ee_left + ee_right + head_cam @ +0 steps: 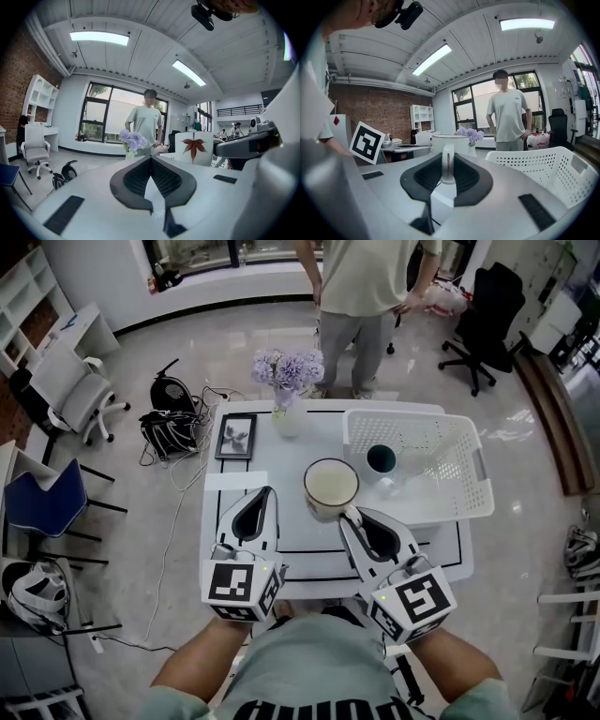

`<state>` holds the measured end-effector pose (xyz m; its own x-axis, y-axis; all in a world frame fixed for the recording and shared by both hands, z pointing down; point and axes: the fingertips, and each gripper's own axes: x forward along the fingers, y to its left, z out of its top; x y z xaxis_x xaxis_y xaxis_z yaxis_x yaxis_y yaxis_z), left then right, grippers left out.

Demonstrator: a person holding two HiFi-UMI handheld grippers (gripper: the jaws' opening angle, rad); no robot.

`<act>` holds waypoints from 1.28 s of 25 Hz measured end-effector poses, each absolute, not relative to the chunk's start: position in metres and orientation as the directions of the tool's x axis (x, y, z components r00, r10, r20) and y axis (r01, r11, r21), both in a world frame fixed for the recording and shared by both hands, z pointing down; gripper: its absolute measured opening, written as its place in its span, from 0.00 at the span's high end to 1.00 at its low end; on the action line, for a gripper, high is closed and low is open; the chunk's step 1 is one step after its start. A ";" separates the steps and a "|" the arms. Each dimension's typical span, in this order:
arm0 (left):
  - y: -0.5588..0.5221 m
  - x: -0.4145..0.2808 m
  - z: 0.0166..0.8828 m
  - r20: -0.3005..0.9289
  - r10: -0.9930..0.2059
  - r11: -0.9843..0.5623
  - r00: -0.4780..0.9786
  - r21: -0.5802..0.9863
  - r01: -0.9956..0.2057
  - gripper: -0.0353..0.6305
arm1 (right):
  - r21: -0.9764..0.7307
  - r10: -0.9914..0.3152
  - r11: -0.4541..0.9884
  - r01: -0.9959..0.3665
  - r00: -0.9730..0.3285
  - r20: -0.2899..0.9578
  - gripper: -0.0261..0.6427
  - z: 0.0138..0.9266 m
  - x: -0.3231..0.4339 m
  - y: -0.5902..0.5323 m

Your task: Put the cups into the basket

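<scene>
Glossy ceramic cup [330, 487], perforated matt plastic basket [452, 495]

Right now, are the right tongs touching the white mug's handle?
Touching. The right gripper view shows the right tongs closed on the white mug's handle, with the pads pressing on both its sides. The head view agrees.

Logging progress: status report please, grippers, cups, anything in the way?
Left gripper shut, empty. Right gripper shut on white cup, by the handle, beside basket. One dark cup already in basket. Nothing between white cup and basket.
</scene>
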<state>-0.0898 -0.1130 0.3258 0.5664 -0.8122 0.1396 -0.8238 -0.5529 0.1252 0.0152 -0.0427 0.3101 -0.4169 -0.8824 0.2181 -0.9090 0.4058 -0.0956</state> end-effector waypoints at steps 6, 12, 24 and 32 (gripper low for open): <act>-0.108 -0.060 0.310 0.114 -0.802 -0.576 0.587 0.114 -0.809 0.94 | -0.080 -0.875 0.425 -0.902 -0.432 0.218 0.86 0.293 0.052 -0.042; -0.106 -0.035 0.303 0.113 -0.800 -0.581 0.589 0.097 -0.808 0.94 | -0.037 -0.861 0.454 -0.890 -0.449 0.239 0.86 0.285 0.095 -0.048; -0.110 0.006 0.313 0.157 -0.814 -0.555 0.560 0.078 -0.828 0.94 | 0.040 -0.706 0.676 -0.736 -0.631 0.323 0.86 0.290 0.129 -0.063; -0.120 0.016 0.318 0.185 -0.841 -0.506 0.509 0.065 -0.860 0.94 | 0.068 -0.524 0.829 -0.556 -0.727 0.444 0.86 0.306 0.143 -0.078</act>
